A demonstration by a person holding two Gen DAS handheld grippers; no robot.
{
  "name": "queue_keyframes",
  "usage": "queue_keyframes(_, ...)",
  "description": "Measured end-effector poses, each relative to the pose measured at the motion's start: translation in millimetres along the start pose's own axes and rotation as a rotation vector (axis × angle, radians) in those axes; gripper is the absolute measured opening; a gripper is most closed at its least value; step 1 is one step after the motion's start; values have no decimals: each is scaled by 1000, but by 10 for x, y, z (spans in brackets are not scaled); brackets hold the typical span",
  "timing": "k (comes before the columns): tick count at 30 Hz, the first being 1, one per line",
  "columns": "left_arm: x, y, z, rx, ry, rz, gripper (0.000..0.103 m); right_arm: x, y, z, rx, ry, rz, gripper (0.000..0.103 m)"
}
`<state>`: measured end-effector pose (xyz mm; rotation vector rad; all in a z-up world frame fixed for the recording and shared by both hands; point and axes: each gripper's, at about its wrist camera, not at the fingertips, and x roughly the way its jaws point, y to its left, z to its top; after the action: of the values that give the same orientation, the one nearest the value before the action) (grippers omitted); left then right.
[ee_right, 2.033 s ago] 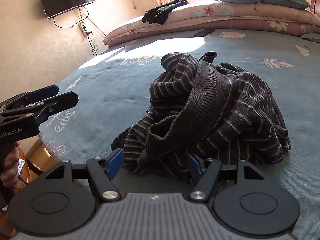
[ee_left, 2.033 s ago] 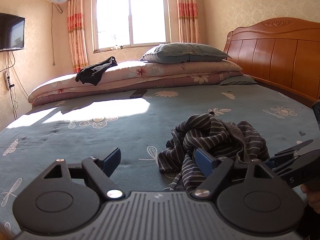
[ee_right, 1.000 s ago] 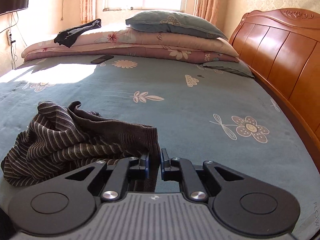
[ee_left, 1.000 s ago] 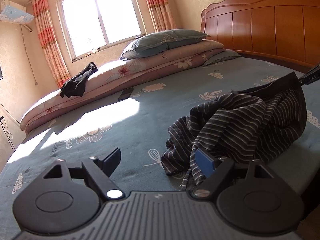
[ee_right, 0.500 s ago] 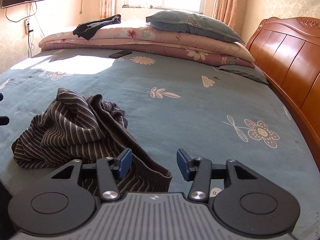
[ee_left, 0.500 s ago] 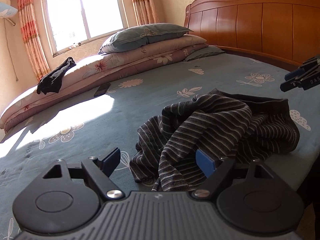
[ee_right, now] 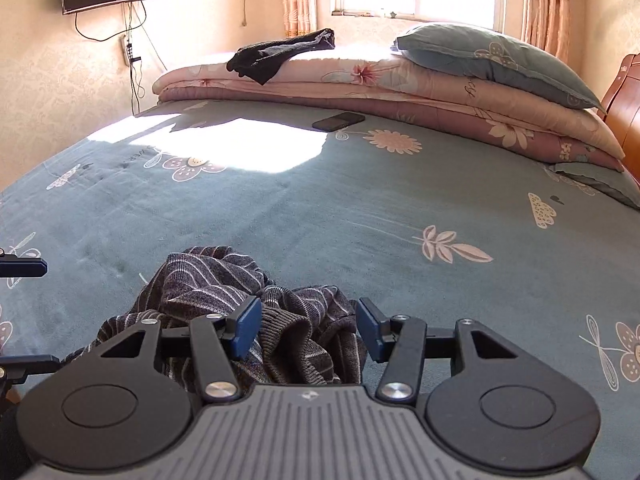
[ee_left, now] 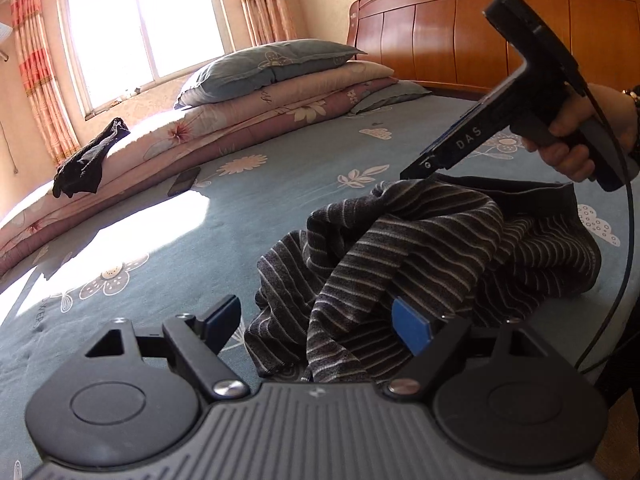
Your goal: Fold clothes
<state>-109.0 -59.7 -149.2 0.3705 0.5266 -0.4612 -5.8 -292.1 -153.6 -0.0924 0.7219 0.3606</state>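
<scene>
Both my grippers spread wide, gripping nothing: left gripper (ee_left: 318,322) and right gripper (ee_right: 308,326) straddle the crumpled striped sweater (ee_left: 440,248) on the bed (ee_right: 320,208).

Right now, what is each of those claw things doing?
Left gripper: open, holding nothing, striped sweater bunched between its fingers.
Right gripper: open, over the sweater, gripping nothing.

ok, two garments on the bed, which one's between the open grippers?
The striped sweater, crumpled on the teal sheet near the bed's edge, with left gripper and right gripper both open around it. The black garment is draped far off on the folded quilts.
</scene>
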Motion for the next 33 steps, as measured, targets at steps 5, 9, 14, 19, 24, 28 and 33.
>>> queue_keyframes(5,57,65,-72,4,27,10,83,275,75,-137,-25,121,26,41)
queue_keyframes(9,50,60,-53,6,12,22,83,56,245,-264,-128,70,-29,11)
queue_keyframes(14,-94,14,32,1,-43,31,83,-459,397,-258,-245,-46,-133,11)
queue_keyframes(19,-304,-75,159,5,-123,36,83,-1032,528,-274,-322,-131,-145,10)
queue_keyframes(24,-422,-201,279,44,-153,-22,83,-1503,768,-554,-503,-148,-25,10)
queue_keyframes(28,-384,-428,329,194,-155,-69,83,-1672,957,-885,-633,-101,-7,10)
queue_keyframes(33,-197,-749,460,502,-155,-119,83,-1640,1040,-1102,-697,-47,23,11)
